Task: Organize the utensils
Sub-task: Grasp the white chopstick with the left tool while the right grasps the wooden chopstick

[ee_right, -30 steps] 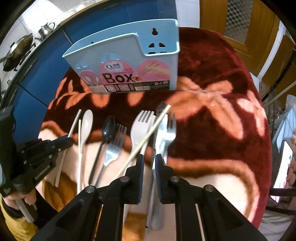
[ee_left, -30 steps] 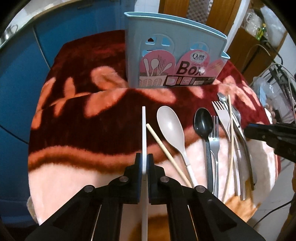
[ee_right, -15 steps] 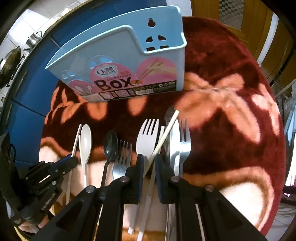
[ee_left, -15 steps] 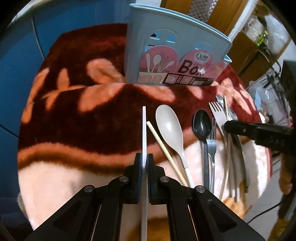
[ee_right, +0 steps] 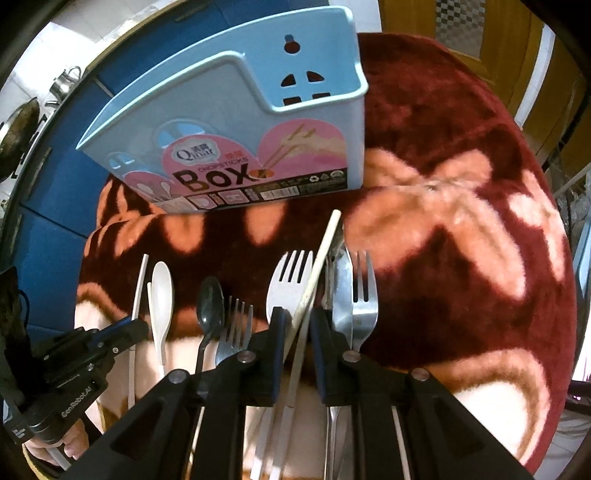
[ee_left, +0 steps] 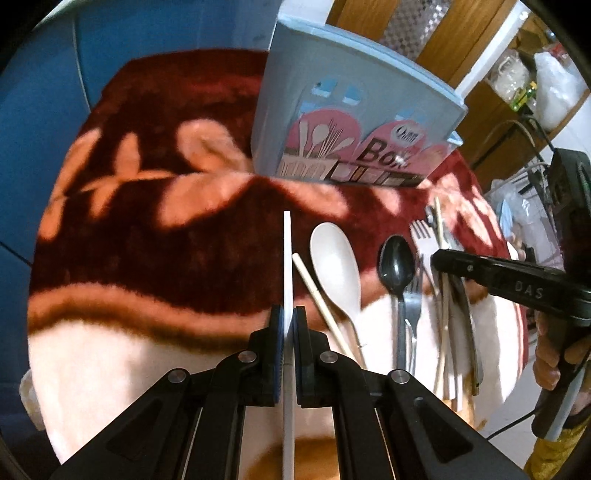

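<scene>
I read this as a home kitchen | pans and a kettle point(ee_right: 62, 83) on a tiled counter over blue cabinets point(ee_right: 40, 236) | wooden door point(ee_left: 439, 29) behind | table under a floral fleece blanket point(ee_right: 461, 155) | plastic bags point(ee_left: 554, 88) on a shelf

The light blue utensil holder point(ee_right: 236, 122), in the upper middle of the right wrist view, carried a pink label point(ee_right: 236, 173) that read "Qibar" on a white badge, "CHOPSTICKS" in small letters and "BOX" in large dark letters; the smaller print along its bottom strip was too small to read. At the lower left, the left gripper point(ee_right: 136, 326) bore "GenRobot.AI". In the left wrist view the same label showed "Box", and the right gripper point(ee_left: 441, 258), at the right edge, showed "DAS".
</scene>
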The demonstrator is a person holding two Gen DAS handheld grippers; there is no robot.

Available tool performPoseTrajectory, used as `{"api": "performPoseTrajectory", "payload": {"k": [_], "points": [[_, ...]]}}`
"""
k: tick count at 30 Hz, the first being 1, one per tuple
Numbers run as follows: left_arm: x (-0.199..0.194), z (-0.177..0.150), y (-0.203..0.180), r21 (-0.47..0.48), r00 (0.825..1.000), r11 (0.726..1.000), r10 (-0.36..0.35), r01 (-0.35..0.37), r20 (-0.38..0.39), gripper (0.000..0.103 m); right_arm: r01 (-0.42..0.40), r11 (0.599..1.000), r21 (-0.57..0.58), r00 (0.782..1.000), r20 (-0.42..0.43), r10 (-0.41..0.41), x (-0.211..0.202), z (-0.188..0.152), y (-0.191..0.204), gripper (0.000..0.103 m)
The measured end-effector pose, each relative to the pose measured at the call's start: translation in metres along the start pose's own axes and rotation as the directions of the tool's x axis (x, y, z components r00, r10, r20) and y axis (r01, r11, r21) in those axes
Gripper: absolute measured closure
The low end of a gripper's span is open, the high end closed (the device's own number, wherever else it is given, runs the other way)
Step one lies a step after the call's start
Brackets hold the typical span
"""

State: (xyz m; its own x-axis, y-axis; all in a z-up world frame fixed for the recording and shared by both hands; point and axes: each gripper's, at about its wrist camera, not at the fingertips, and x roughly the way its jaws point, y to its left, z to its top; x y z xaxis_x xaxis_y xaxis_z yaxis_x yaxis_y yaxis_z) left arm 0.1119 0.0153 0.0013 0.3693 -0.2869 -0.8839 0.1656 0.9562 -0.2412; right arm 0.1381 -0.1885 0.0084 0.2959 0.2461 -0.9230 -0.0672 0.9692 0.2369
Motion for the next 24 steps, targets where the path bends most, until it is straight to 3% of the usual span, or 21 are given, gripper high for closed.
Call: {"api": "performPoseTrajectory", "payload": {"k": [7,12,17,24], "points": [[-0.027,-0.018,-0.018,0.05,0.989,0.999,-0.023,0.015,0.144,0.099,-0.123,0.992,-0.01,0.989,0.08,0.123,-0.019,-0.02,-0.008,0.093],[-0.038,-0.023,-0.026,0.061,0.975,0.997,-0.064,0.052,0.211,0.099,-0.133,0.991,-0.027,0.984,0.118,0.135,-0.023,-0.025,-0.012,0.093],[-0.041,-0.024,-0.029,0.067,0.969,0.996,-0.073,0.058,0.236,0.099,-0.122,0.992,-0.022,0.992,0.042,0.123,-0.01,-0.024,-0.018,0.092],[-0.043,-0.025,-0.023,0.058,0.964,0.996,-0.083,0.07,0.253,0.099,-0.121,0.991,-0.057,0.993,-0.004,0.121,-0.011,-0.035,-0.015,0.087]]}}
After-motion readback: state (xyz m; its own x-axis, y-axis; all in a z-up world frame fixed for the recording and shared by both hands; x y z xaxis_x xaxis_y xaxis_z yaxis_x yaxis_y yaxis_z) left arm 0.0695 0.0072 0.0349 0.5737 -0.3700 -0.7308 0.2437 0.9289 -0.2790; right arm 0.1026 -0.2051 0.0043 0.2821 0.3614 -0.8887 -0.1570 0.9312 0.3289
